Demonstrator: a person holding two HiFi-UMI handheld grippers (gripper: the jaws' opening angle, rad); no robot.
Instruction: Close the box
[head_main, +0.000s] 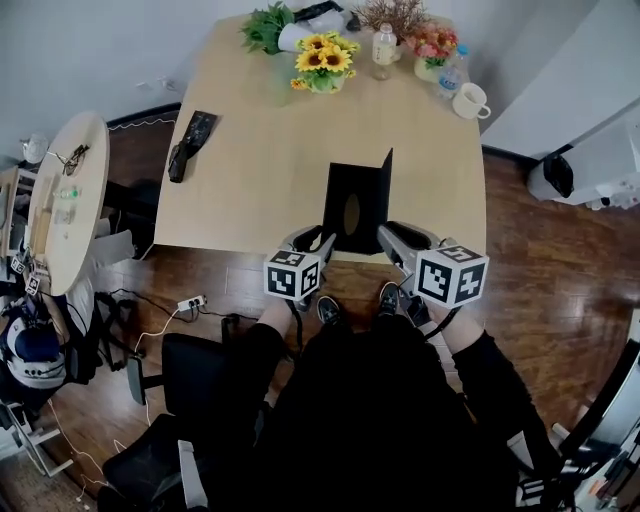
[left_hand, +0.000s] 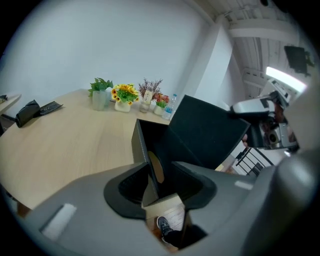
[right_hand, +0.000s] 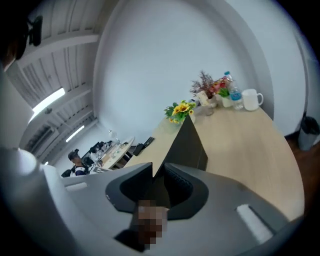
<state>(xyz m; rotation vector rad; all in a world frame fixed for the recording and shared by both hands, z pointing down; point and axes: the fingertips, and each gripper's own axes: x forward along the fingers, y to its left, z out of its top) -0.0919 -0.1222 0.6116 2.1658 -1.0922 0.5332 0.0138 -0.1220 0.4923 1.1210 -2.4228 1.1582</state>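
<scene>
Quick count, worktop and round it:
1 box (head_main: 357, 205), 2 grippers (head_main: 312, 240), 1 mug (head_main: 468, 101), 2 bottles (head_main: 384, 45), 4 flower bunches (head_main: 322, 58), 1 black obj. (head_main: 190, 145), 2 worktops (head_main: 260, 170).

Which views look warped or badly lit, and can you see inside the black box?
Head view: mild wide-angle bend, table edges curve; box interior reads nearly flat black. Left gripper view: round fisheye, dark corners, ceiling light blown out, interior shadowed. Right gripper view: same dark ring, only the box's outer face shows.
</scene>
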